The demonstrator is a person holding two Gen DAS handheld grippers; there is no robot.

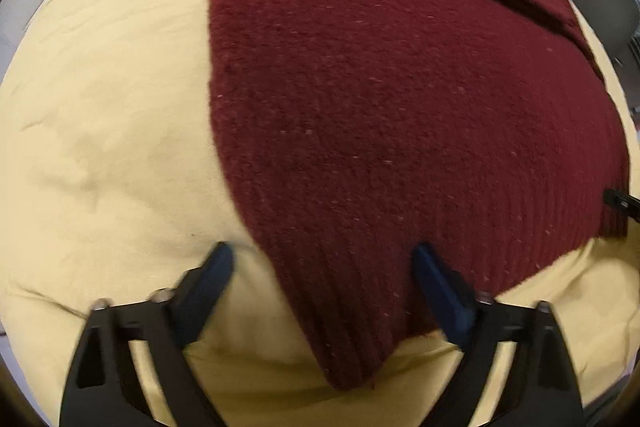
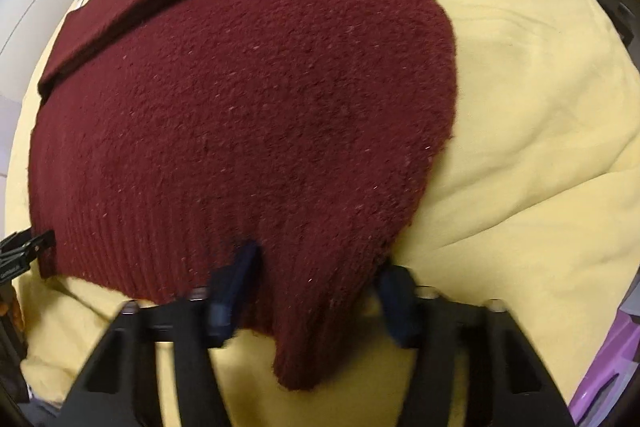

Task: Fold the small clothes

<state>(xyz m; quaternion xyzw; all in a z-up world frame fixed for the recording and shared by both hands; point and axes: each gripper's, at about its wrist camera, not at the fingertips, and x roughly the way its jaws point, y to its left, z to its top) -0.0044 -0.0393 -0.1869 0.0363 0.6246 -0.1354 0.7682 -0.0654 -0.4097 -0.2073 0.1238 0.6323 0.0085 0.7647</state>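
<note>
On yellow sheet [image 1: 100, 107], maroon sweater [image 1: 380, 107] lying hem nearest, bare sheet flanking, left gripper [image 1: 324, 267] straddling hem corner half-wide, right gripper [image 2: 316, 267] narrowing around opposite corner.

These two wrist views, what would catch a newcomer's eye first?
A dark red knitted sweater fills the middle of both views, spread on a pale yellow sheet. Each near corner of its ribbed hem lies between blue-padded fingers: the left gripper straddles one corner, the right gripper the other. At the far end a band of the knit is folded across.
</note>
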